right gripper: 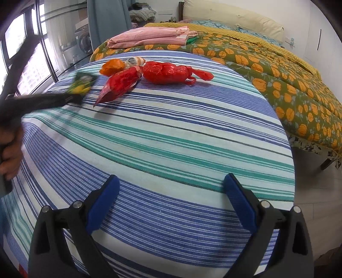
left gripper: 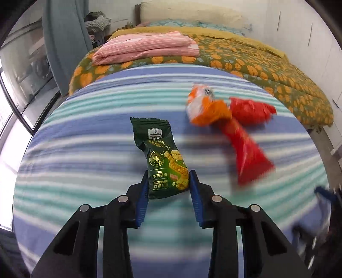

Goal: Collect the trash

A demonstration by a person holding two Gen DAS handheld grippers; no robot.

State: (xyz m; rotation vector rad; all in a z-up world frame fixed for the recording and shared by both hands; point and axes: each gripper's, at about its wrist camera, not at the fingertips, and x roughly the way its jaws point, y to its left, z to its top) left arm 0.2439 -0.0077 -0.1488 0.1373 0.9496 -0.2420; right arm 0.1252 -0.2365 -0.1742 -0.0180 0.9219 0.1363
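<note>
My left gripper [left gripper: 168, 181] is shut on the lower end of a dark green snack packet [left gripper: 163, 154], held above the striped cloth; the packet [right gripper: 82, 83] and left gripper [right gripper: 73, 97] show blurred at the left of the right wrist view. An orange-and-white wrapper [left gripper: 205, 107] [right gripper: 114, 66], a long red wrapper [left gripper: 245, 154] [right gripper: 121, 85] and a crumpled red plastic bag [left gripper: 250, 110] [right gripper: 168, 72] lie together on the cloth. My right gripper [right gripper: 171, 192] is open and empty over the near part of the cloth; it shows blurred at the right edge of the left wrist view [left gripper: 327, 192].
The blue, green and white striped cloth [right gripper: 171, 139] covers a round-looking surface. Behind it is a bed with an orange-flowered quilt [right gripper: 277, 74], folded pink fabric [right gripper: 149, 37] and a cream pillow [right gripper: 230, 15]. A curtain [left gripper: 62, 42] and windows stand at the left.
</note>
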